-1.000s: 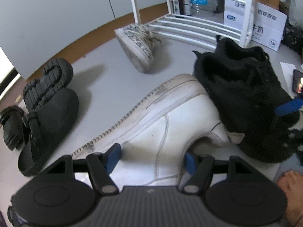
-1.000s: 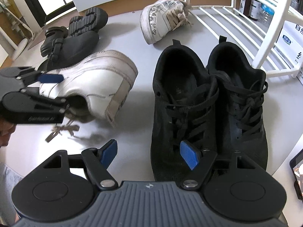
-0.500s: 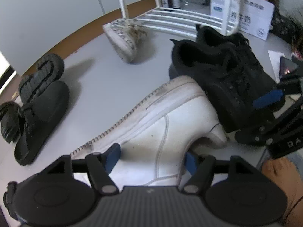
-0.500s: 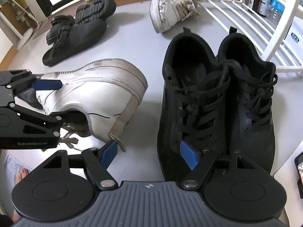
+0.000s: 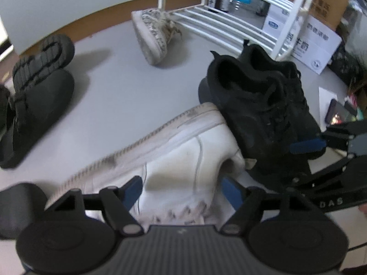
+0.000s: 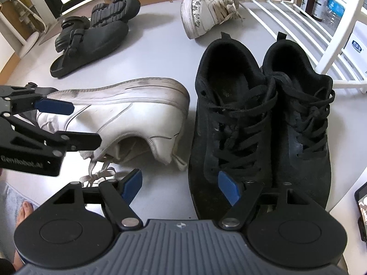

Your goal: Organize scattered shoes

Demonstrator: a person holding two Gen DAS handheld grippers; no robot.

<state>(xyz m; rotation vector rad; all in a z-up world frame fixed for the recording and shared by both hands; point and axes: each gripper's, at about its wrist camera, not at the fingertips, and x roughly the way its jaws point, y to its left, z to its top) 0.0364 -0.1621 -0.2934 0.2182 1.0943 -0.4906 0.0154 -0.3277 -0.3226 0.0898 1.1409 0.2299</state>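
Two tongs low in frame: left tongs [image 5: 181, 189] opening, straddling white sneaker [image 5: 174, 151] at lower centre, just released, tipped on its side. Right tongs [image 6: 180, 184] wide, empty, over black pair [image 6: 263, 114]. Needs righting next, probably.

Sneaker [image 6: 119, 112] on side, left of laced pair [image 6: 261, 123], rack [image 6: 298, 20] behind

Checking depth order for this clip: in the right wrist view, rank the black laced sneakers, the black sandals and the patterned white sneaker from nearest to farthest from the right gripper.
From the right gripper:
1. Black laced sneakers, directly ahead and slightly right, toes by its right finger.
2. Black sandals, far left.
3. Patterned white sneaker, top centre beside the white rack.
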